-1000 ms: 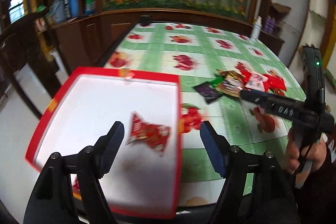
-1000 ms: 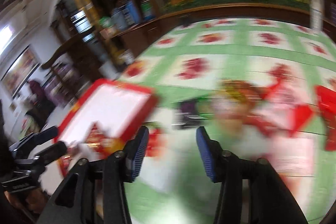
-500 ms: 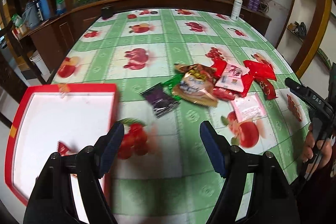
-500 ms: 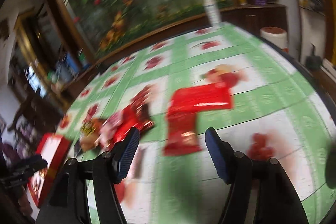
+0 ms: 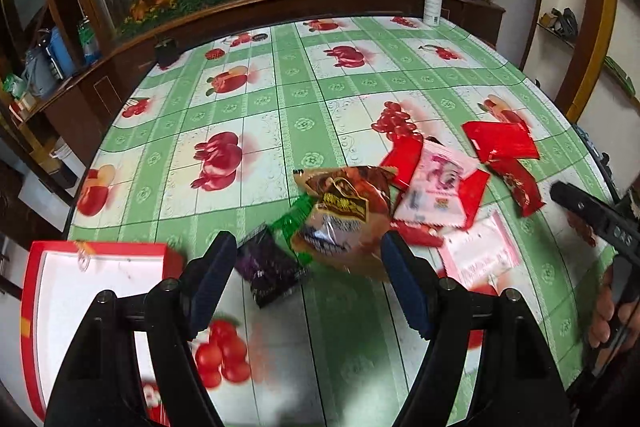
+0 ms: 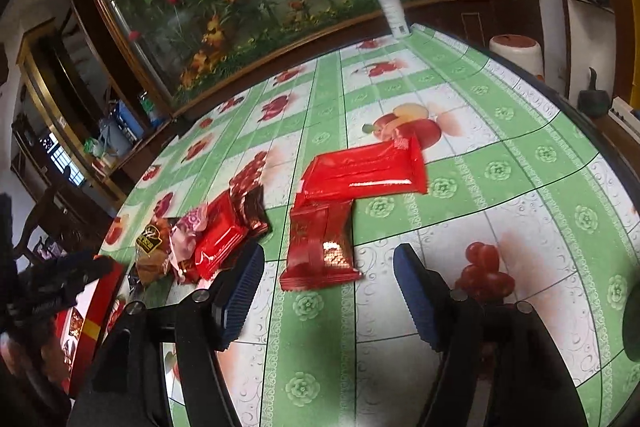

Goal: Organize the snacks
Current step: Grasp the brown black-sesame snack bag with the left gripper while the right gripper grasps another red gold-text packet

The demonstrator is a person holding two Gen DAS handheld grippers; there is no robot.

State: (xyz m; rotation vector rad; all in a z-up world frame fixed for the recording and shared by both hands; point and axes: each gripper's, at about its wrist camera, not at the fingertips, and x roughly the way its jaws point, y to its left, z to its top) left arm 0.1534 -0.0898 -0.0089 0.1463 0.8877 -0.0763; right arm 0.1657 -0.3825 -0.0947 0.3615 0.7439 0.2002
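A heap of snack packets lies on the green fruit-print tablecloth (image 5: 288,99). My left gripper (image 5: 306,267) hovers open above its near side, with a purple packet (image 5: 270,269) and a brown snack bag (image 5: 344,219) showing between its fingers, untouched. Pink packets (image 5: 436,187) and red ones (image 5: 500,141) lie to the right. A red tray with a white floor (image 5: 92,279) sits at lower left. My right gripper (image 6: 328,267) has its jaws opening over a small red packet (image 6: 320,247), which nothing grips. A larger red packet (image 6: 364,171) lies just beyond it.
A white spray bottle (image 5: 433,3) stands at the table's far edge, and a small black box (image 5: 166,51) at the far left corner. A wooden cabinet with a flower display runs behind. A white stool (image 6: 516,51) stands past the right table edge.
My left gripper moved right, from over the tray, where a red packet lay, to the snack heap. My right gripper swung right to the two red packets and its jaws widened.
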